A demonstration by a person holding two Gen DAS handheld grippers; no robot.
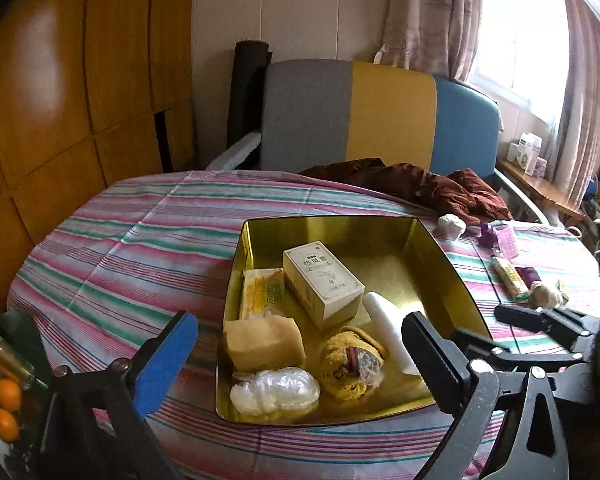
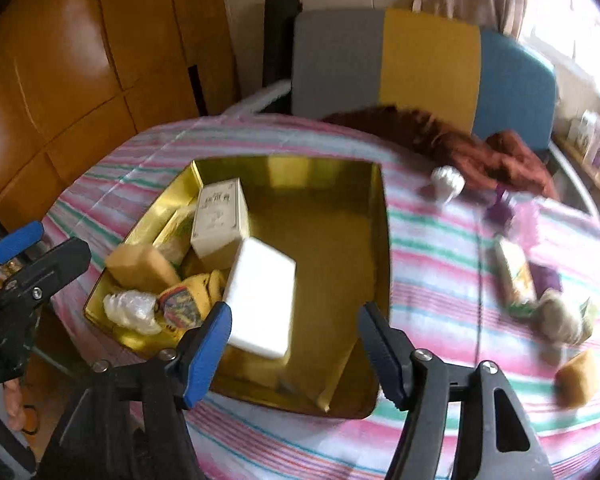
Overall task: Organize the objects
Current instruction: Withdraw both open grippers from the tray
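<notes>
Mid-sort: loose items going into gold tin tray (image 1: 440,248) on striped tabletop (image 1: 140,240).

Left gripper (image 1: 300,344) spread wide, nothing between pads, hovering over near-left end of tray. Right gripper (image 2: 294,344) jaws apart, white block (image 2: 260,296) in the gap but pads not pressing on it; block blurred and tilted over the tray floor, looks like just let go, cannot tell if resting yet.

Already in tray, crowded to one end: cream carton (image 1: 322,284) with printed label, yellow packet (image 1: 262,294), tan sponge block (image 1: 264,344), clear plastic bundle (image 1: 274,392), yellow knit item (image 1: 352,364). Other half of tray bare.

Still out on tabletop, well apart from tray on the far right: white crumpled ball (image 1: 452,226), purple packet (image 1: 504,238), green-yellow wrapped bar (image 1: 510,278), beige clump (image 1: 546,294), second tan sponge (image 2: 578,376) near table edge. Brown cloth (image 1: 420,184) heaped at back by the chair.

Step judged: release of white block into tray, roughly half done overall.

Next move likely calls for lifting right gripper clear of tray rim, swinging right to nearest loose item, probably tan sponge or wrapped bar, closing gently on soft goods, dropping into bare half of tray.
</notes>
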